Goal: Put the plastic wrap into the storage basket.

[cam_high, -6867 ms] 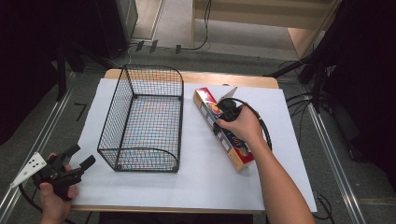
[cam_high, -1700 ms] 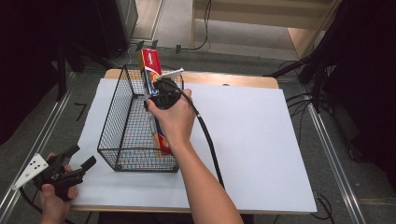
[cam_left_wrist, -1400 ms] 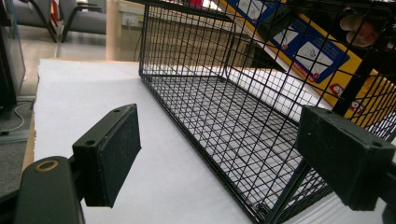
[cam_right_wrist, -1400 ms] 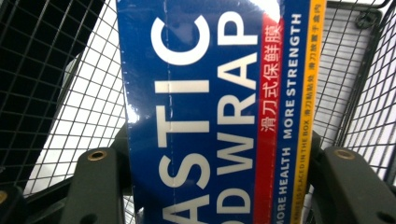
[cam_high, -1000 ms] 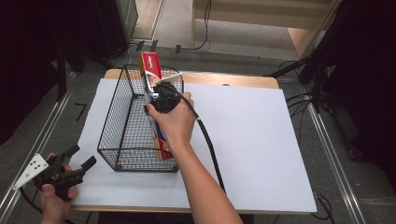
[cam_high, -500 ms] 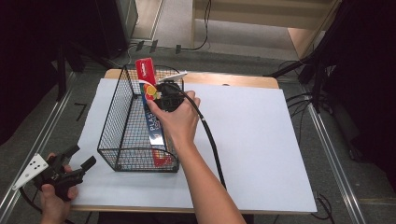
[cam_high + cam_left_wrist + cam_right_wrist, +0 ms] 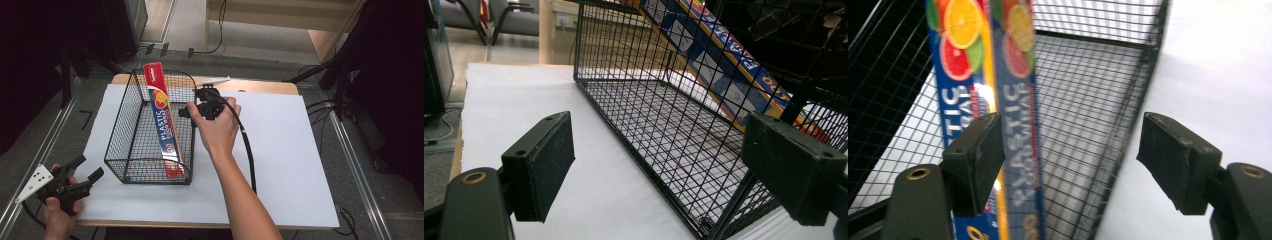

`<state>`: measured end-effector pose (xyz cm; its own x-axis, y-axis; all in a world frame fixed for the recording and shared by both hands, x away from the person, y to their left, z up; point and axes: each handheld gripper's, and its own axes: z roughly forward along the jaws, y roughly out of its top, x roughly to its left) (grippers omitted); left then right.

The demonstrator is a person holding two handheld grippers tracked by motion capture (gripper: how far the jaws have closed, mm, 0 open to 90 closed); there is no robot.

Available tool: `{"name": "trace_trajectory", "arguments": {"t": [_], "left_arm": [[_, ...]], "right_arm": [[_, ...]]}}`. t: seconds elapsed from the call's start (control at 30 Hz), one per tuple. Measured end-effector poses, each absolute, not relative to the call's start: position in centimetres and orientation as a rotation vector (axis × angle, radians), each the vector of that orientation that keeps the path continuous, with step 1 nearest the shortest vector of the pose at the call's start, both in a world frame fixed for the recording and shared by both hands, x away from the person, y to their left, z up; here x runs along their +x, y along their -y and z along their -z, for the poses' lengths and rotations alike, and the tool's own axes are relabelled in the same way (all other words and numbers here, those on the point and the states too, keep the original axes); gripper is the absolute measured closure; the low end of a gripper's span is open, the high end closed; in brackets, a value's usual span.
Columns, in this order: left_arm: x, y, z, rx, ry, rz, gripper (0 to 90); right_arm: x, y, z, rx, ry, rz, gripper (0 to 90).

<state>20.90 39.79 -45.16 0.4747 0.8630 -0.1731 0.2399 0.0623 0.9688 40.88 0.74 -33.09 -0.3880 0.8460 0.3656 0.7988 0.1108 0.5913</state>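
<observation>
Plastic-wrap box (image 7: 165, 125) leans steeply inside wire basket (image 7: 131, 165); right gripper (image 7: 186, 111), jaws just opened wide and empty, could clip it over withdrawing.

Black wire-mesh basket (image 7: 135, 145); glossy printed cardboard wrap box (image 7: 165, 125); matt white paper sheet (image 7: 290, 165); wooden table (image 7: 260, 87) at twelve o'clock.

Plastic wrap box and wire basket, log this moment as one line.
long blue-and-red plastic wrap box: leaning inside black wire basket | right gripper: jaws just opened, box released | left gripper: open, idle beside basket
</observation>
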Motion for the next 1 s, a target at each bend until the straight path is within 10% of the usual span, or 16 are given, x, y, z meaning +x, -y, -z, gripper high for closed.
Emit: {"name": "trace_trajectory", "arguments": {"t": [1.0], "left_arm": [[20.8, -39.7, 45.2, 1.473, -1.016, -0.640, 12.7]], "right_arm": [[38.5, 10.3, 37.9, 1.683, -2.085, -1.163, 28.8]]}}
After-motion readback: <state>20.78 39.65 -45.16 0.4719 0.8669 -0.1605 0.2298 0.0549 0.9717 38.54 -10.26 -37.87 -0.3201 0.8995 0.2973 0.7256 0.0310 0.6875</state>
